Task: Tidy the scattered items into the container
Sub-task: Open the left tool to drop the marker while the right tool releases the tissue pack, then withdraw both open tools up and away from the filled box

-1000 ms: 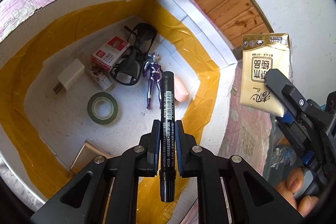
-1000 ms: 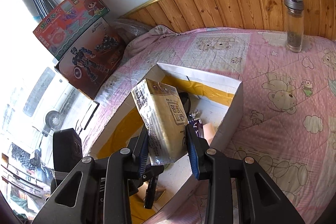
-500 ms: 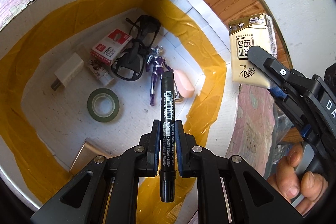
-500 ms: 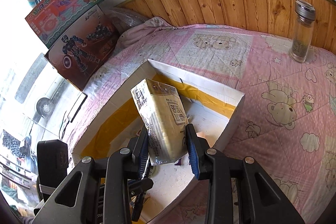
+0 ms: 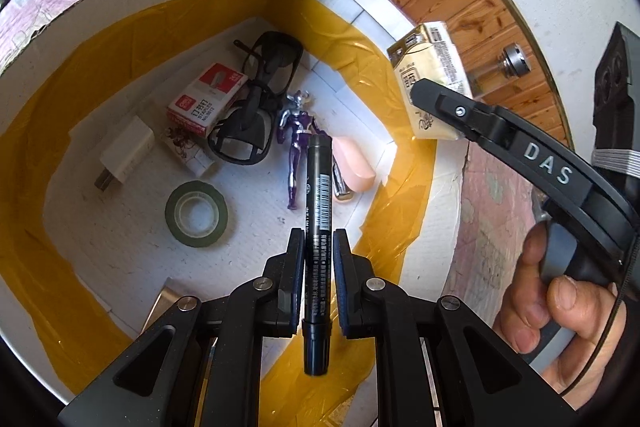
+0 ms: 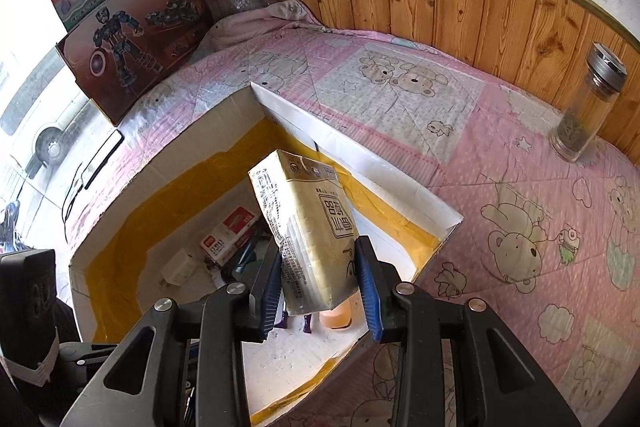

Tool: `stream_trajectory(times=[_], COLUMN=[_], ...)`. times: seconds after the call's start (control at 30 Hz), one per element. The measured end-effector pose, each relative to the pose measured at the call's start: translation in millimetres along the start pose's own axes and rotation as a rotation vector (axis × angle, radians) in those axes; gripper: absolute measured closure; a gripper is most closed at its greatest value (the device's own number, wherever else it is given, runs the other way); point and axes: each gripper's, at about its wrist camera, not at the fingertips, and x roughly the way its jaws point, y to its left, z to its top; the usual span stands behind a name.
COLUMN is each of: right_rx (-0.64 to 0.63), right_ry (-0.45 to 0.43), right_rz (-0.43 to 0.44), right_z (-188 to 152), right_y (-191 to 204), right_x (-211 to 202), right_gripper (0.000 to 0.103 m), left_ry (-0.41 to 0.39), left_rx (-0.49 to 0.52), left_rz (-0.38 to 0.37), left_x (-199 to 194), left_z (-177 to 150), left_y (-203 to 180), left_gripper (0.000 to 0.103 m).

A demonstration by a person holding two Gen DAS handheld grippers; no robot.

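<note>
My left gripper [image 5: 318, 247] is shut on a black marker [image 5: 318, 195] and holds it above the open white cardboard box [image 5: 400, 23] with yellow tape inside. My right gripper [image 6: 320, 267] is shut on a beige tissue pack [image 6: 312, 223] and holds it over the box's near right corner; the pack also shows in the left wrist view [image 5: 430, 75]. On the box floor lie a red staple box [image 5: 206, 99], black glasses [image 5: 260, 107], a purple figure [image 5: 298, 143], a white charger [image 5: 126, 151], a green tape roll [image 5: 196, 213] and a pink item [image 5: 354, 169].
The box [image 6: 400, 195] sits on a pink quilt with bear prints [image 6: 520, 247]. A glass bottle [image 6: 586, 103] stands at the wooden headboard. Two toy cartons [image 6: 128, 19] lean at the far left. A gold card [image 5: 164, 307] lies on the box floor by my left gripper.
My right gripper has carried the tissue pack forward and over the box's corner. My left gripper with the marker has moved slightly further over the box.
</note>
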Motion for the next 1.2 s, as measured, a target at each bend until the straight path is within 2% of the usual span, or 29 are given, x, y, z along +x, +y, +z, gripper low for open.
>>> stream_trajectory(times=[0.03, 0.07, 0.1, 0.13, 0.47, 0.57, 0.67, 1.0, 1.2], right_rx=[-0.001, -0.002, 0.001, 0.004, 0.036, 0.039, 0.043, 0.000, -0.060], right_ry=[0.011, 0.021, 0.020, 0.015, -0.005, -0.008, -0.017, -0.003, 0.011], right_rz=[-0.005, -0.009, -0.022, -0.041, -0.032, -0.027, -0.030, -0.015, -0.019], right_z=[1, 1, 1, 1, -1, -2, -4, -20, -40], right_y=[-1, -3, -4, -6, -7, -6, -4, 9, 23], right_x=[4, 8, 9, 10, 2, -3, -10, -29, -42], right_gripper=[0.062, 0.060, 0.058, 0.051, 0.048, 0.047, 0.041, 0.040, 0.040], left_ry=[0.002, 0.002, -0.007, -0.015, -0.034, -0.052, -0.072, -0.144, -0.188], left_rx=[-0.004, -0.003, 0.002, 0.010, 0.082, 0.107, 0.127, 0.195, 0.252], left_rz=[-0.005, 0.008, 0.025, 0.026, 0.032, 0.058, 0.091, 0.203, 0.244], left_x=[0, -1, -3, -4, -16, -22, -27, -45, -59], left_z=[0, 0, 0, 0, -8, -10, -12, -29, -39], left_y=[0, 0, 0, 0, -9, -13, -15, -14, -14], left_gripper=[0.075, 0.058, 0.055, 0.056, 0.055, 0.055, 0.054, 0.049, 0.048])
